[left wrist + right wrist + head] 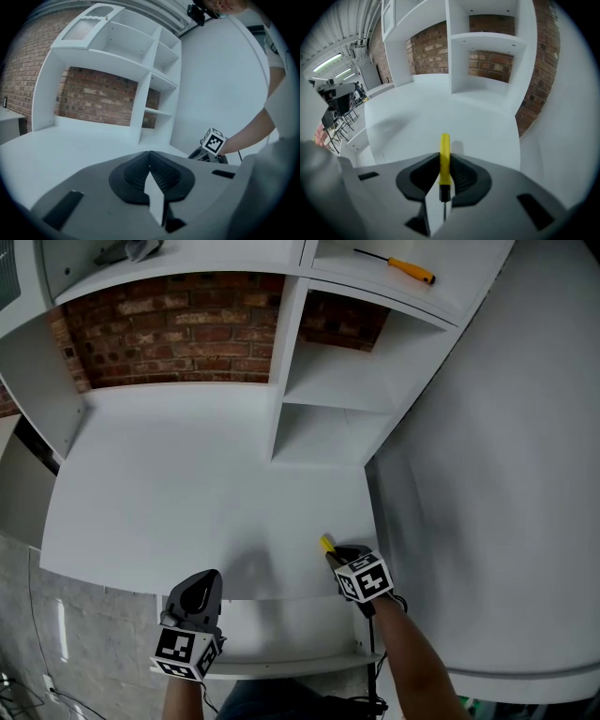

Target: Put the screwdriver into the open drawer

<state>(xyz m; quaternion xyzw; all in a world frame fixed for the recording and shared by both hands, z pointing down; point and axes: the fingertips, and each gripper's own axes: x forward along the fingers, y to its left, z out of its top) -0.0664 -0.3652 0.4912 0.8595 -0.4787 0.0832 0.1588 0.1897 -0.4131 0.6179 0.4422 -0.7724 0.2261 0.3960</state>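
Note:
A screwdriver with a yellow handle (pixel 327 543) sticks out of my right gripper (pixel 337 555), low over the white desk near its front right corner. In the right gripper view the yellow handle (pixel 445 157) lies between the dark pads (pixel 461 176) of my right gripper (pixel 444 165), which is shut on it, and the thin shaft runs back toward the camera. The open drawer (pixel 281 667) shows as a white tray below the desk's front edge. My left gripper (pixel 201 585) hovers over the drawer's left end, shut and empty (pixel 150 163).
A second screwdriver (pixel 403 266) with an orange handle lies on a high shelf at the right. White shelf compartments (pixel 323 432) stand at the back of the desk (pixel 187 493) before a brick wall. A curved white wall (pixel 497 484) rises close on the right.

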